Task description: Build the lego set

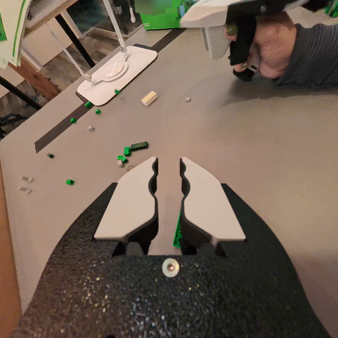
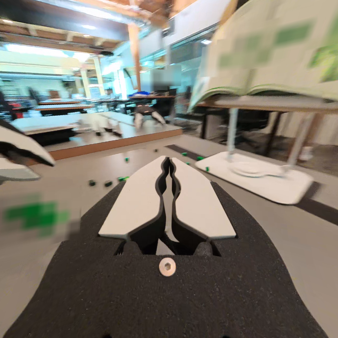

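In the left wrist view my left gripper (image 1: 169, 161) hovers low over the grey table (image 1: 237, 164), jaws apart with nothing between them. A slice of a green plate (image 1: 177, 234) shows under its right finger. Loose pieces lie ahead and to the left: a white brick (image 1: 149, 98), a dark green brick (image 1: 139, 146), and several small green bricks (image 1: 126, 151) and grey bricks (image 1: 90, 128). My right gripper (image 1: 218, 51), held by a hand (image 1: 270, 51), is raised at the top right. In the right wrist view its jaws are closed and empty (image 2: 169, 160).
A white stand base (image 1: 117, 75) with clear legs stands at the table's far left edge; it carries an open booklet (image 2: 274, 54). A green box (image 1: 161, 20) sits at the back. The table edge (image 1: 18, 142) runs along the left. Measured from the fingertips, the dark green brick (image 1: 139, 146) is 12 cm or so from the left gripper and 20 cm from the right.
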### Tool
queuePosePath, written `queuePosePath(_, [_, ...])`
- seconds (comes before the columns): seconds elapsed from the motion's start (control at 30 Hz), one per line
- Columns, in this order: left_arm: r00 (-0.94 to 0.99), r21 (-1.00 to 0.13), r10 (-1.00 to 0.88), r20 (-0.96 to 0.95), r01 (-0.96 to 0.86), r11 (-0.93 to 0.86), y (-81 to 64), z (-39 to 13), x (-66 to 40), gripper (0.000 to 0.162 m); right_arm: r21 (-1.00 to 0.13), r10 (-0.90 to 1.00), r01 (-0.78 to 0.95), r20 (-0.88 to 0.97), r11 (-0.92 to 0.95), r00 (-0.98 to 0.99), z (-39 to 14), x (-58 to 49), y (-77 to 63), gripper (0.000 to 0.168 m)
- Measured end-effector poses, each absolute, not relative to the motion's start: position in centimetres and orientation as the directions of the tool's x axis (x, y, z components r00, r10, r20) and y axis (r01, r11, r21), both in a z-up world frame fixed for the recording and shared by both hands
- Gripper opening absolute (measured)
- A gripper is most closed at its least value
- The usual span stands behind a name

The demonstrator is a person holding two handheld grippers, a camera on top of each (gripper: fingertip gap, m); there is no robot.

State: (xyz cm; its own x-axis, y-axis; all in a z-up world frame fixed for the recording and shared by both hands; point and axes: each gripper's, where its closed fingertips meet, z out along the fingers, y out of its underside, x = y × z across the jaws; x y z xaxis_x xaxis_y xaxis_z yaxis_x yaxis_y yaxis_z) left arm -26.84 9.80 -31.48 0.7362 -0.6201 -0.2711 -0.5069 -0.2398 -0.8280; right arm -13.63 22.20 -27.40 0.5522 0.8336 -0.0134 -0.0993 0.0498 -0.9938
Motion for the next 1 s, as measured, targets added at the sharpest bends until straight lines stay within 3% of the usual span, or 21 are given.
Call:
queuePosePath(0.27, [0.821,-0.885,-0.546,-0.167,-0.369,-0.285,16.0,-30.5,-26.0,0.024,-0.99,0.75,-0.105,0.0,0.093,0.662,-27.6,-11.4,23.6,0.0])
queuePosePath(0.47, [0.744,-0.778,-0.572,-0.345,-0.568,-0.269,26.0,-31.4,-24.7,0.021,-0.987,0.754,-0.104,0.023,0.12,0.656,-27.4,-11.6,23.6,0.0])
queuePosePath(0.63, [0.911,-0.793,-0.404,-0.079,-0.304,-0.529,35.3,-34.0,-24.0,0.04,-0.986,0.723,-0.094,0.036,0.139,0.689,-27.4,-11.2,24.4,0.0])
queuePosePath(0.73, [0.96,-0.814,-0.273,0.064,-0.109,-0.571,38.7,-34.7,-23.6,0.048,-0.985,0.723,-0.124,0.001,0.12,0.691,-27.4,-10.9,24.7,0.0])
queuePosePath(1.0, [0.993,-0.85,-0.117,0.005,-0.058,-0.523,41.9,-35.4,-23.7,0.042,-0.977,0.763,-0.192,-0.055,0.091,0.644,-26.8,-11.7,24.6,0.0])
